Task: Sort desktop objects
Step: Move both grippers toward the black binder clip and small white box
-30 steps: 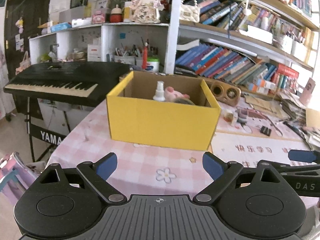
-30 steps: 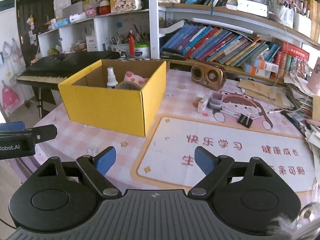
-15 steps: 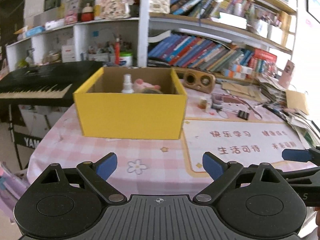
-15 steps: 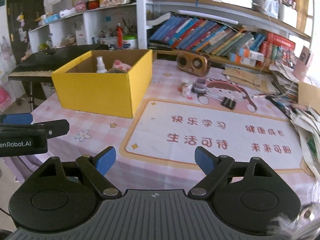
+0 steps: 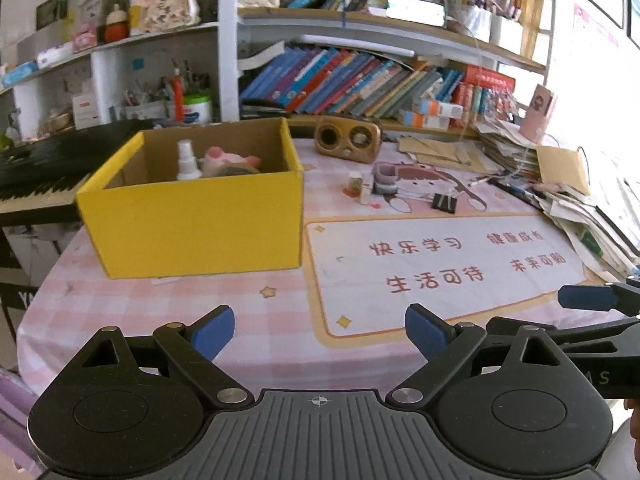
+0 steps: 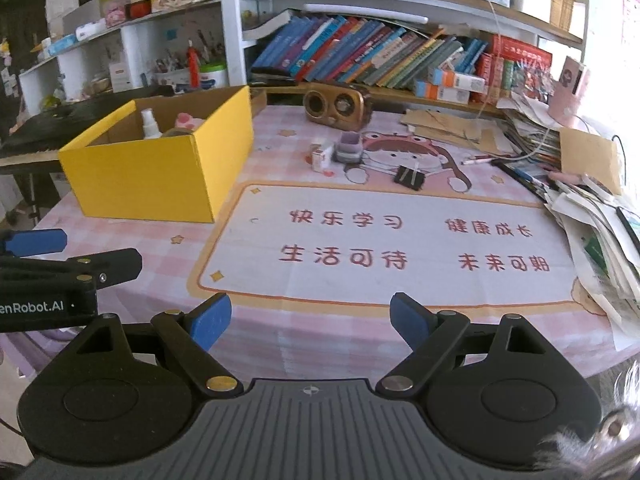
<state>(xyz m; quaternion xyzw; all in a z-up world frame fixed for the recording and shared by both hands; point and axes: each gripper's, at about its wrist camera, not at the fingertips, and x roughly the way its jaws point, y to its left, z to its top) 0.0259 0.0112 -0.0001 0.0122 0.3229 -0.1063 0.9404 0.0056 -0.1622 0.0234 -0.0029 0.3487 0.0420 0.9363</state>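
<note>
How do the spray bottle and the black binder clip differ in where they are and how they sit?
The spray bottle stands upright inside the yellow box, while the black binder clip lies flat out on the desk mat. The bottle is white and pale; the clip is black with light handles. The bottle is already sorted; the clip is not. Neither is touched by a gripper.

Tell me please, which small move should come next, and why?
Probably move the right gripper forward toward the black binder clip. Both grippers are open and empty at the table's near edge, the left gripper too, and the clip lies loose outside the yellow box.
</note>
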